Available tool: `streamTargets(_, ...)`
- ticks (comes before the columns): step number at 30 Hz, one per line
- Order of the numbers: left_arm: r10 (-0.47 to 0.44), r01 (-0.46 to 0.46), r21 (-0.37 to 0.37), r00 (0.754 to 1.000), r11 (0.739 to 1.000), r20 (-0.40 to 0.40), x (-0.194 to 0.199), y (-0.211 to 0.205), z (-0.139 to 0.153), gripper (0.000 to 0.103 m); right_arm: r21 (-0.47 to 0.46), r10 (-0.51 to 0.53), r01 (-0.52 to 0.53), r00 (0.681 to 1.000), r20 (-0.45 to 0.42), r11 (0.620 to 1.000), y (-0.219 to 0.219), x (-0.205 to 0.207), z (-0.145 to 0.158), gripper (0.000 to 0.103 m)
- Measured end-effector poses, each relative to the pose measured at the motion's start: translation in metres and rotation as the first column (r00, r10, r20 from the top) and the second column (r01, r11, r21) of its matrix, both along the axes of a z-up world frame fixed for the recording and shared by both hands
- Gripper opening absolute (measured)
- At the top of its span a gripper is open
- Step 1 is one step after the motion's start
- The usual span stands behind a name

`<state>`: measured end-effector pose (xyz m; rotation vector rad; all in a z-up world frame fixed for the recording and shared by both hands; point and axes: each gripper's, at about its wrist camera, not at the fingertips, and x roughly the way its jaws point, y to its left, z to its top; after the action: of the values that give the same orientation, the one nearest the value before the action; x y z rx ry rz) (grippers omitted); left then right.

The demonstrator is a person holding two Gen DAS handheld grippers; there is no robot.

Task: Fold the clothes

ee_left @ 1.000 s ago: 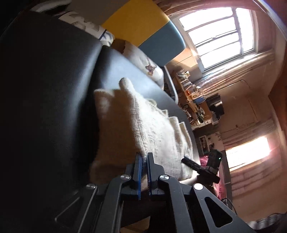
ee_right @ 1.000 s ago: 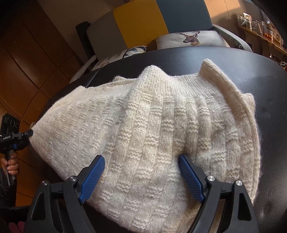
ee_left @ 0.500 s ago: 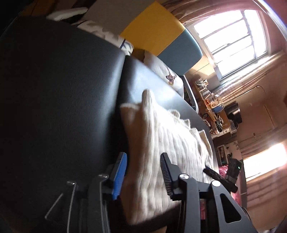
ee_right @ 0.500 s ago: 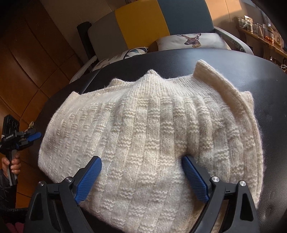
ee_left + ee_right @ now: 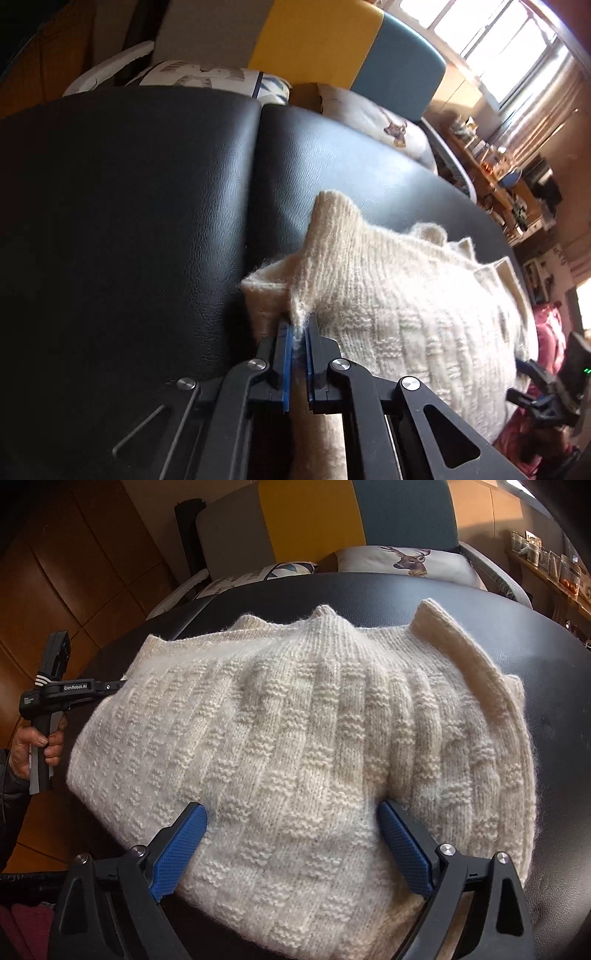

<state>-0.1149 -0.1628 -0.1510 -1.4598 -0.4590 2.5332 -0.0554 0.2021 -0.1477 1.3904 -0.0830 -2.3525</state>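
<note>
Left tool (image 5: 298, 328) has closed again on sweater (image 5: 295, 738) edge

A black leather surface (image 5: 147, 206) is seen before a grey, yellow and blue chair back (image 5: 314, 520). Bright daylight is admitted through a large window (image 5: 491, 33). Brown wooden wall panels (image 5: 74, 572) are seen.

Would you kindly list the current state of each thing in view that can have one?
cream knit sweater: folded and bunched, lying on the black leather seat.
left gripper: shut on the sweater's edge.
right gripper: open, its blue fingers resting on the knit, straddling a wide span.
deer cushion: lying behind the seat.
</note>
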Motion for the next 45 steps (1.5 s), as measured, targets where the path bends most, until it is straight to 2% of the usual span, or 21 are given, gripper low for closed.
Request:
streamTargets(3, -0.006, -0.004, -0.085, 0.994, 0.996, -0.108, 0.006, 0.008, 0.036, 0.014, -0.005, -0.004, 0.004, 1.0, 0.007, 1.0, 0.001, -0.003, 0.006, 0.096)
streamTargets(4, -0.054, 0.045, -0.061, 0.986, 0.997, -0.156, 0.01, 0.014, 0.049, 0.016, -0.018, -0.006, 0.006, 1.0, 0.013, 1.0, 0.003, -0.006, 0.01, 0.096)
streamTargets(6, -0.176, 0.168, -0.054, 0.959, 0.984, -0.22, 0.012, 0.035, 0.069, 0.042, -0.061, 0.011, -0.012, 1.0, -0.002, 0.998, 0.007, -0.012, 0.024, 0.096)
streamTargets(8, -0.315, 0.305, -0.081, 0.914, 0.949, -0.256, 0.009, 0.063, 0.082, 0.047, -0.112, 0.039, -0.043, 0.999, -0.036, 0.993, 0.012, -0.024, 0.043, 0.096)
streamTargets(10, -0.449, 0.429, -0.132, 0.863, 0.894, -0.232, 0.002, 0.095, 0.079, 0.047, -0.145, 0.05, -0.056, 0.998, -0.043, 0.988, 0.016, -0.047, 0.057, 0.096)
streamTargets(12, -0.513, 0.49, -0.159, 0.84, 0.857, -0.175, -0.013, 0.12, 0.065, 0.047, -0.124, 0.045, -0.051, 0.998, -0.05, 0.991, 0.016, -0.073, 0.064, 0.096)
streamTargets(15, -0.528, 0.512, -0.167, 0.846, 0.843, -0.073, -0.038, 0.139, 0.039, 0.047, -0.079, 0.058, -0.059, 0.998, -0.015, 0.995, 0.011, -0.112, 0.059, 0.088)
streamTargets(17, -0.529, 0.519, -0.165, 0.849, 0.839, -0.016, -0.042, 0.14, 0.026, 0.047, -0.03, 0.066, -0.065, 0.998, 0.026, 0.997, 0.006, -0.131, 0.047, 0.071)
streamTargets(21, -0.545, 0.542, -0.166, 0.838, 0.824, 0.031, -0.044, 0.14, 0.008, 0.047, 0.06, 0.101, -0.108, 0.989, 0.112, 0.992, -0.006, -0.149, 0.017, 0.063)
streamTargets(23, -0.542, 0.54, -0.15, 0.84, 0.829, 0.029, -0.042, 0.137, 0.003, 0.047, 0.08, 0.109, -0.12, 0.986, 0.126, 0.99, -0.009, -0.15, 0.006, 0.06)
streamTargets(24, -0.533, 0.531, -0.135, 0.846, 0.837, 0.027, -0.041, 0.135, 0.001, 0.041, 0.094, 0.112, -0.124, 0.986, 0.126, 0.988, -0.011, -0.15, 0.002, 0.057)
streamTargets(25, -0.515, 0.514, -0.126, 0.857, 0.849, 0.025, -0.041, 0.132, -0.001, 0.034, 0.121, 0.114, -0.128, 0.986, 0.119, 0.984, -0.013, -0.149, 0.0, 0.049)
streamTargets(26, -0.489, 0.487, -0.126, 0.872, 0.864, 0.023, -0.041, 0.129, -0.002, 0.016, 0.146, 0.116, -0.132, 0.987, 0.112, 0.981, -0.016, -0.148, -0.003, 0.04)
streamTargets(27, -0.46, 0.459, -0.122, 0.887, 0.88, 0.02, -0.041, 0.125, -0.003, 0.01, 0.157, 0.119, -0.134, 0.988, 0.101, 0.978, -0.017, -0.146, -0.003, 0.036)
streamTargets(29, -0.393, 0.391, -0.094, 0.919, 0.916, -0.009, -0.037, 0.117, -0.001, 0.006, 0.162, 0.113, -0.127, 0.989, 0.093, 0.979, -0.017, -0.143, -0.003, 0.024)
streamTargets(31, -0.356, 0.347, -0.112, 0.932, 0.931, -0.072, -0.027, 0.118, 0.005, 0.005, 0.16, 0.108, -0.12, 0.991, 0.085, 0.98, -0.016, -0.14, -0.001, 0.009)
streamTargets(35, -0.302, 0.28, -0.128, 0.931, 0.951, -0.205, -0.018, 0.121, 0.027, 0.005, 0.166, 0.099, -0.101, 0.995, 0.018, 0.981, -0.016, -0.139, 0.019, 0.006)
streamTargets(37, -0.281, 0.257, -0.129, 0.933, 0.958, -0.226, -0.026, 0.122, 0.033, 0.005, 0.147, 0.07, -0.066, 0.997, -0.023, 0.987, -0.012, -0.142, 0.03, 0.006)
streamTargets(41, -0.267, 0.24, -0.186, 0.954, 0.953, -0.136, -0.05, 0.13, 0.006, 0.006, 0.167, 0.025, -0.027, 1.0, 0.013, 0.986, -0.01, -0.153, 0.007, 0.006)
streamTargets(43, -0.234, 0.217, -0.153, 0.967, 0.964, -0.101, -0.057, 0.126, -0.012, 0.007, 0.153, 0.001, -0.004, 1.0, 0.022, 0.988, -0.009, -0.152, -0.006, 0.006)
streamTargets(45, -0.209, 0.194, -0.131, 0.972, 0.972, -0.11, -0.057, 0.123, -0.01, 0.01, 0.117, -0.029, 0.027, 0.999, 0.014, 0.993, -0.005, -0.15, -0.01, 0.007)
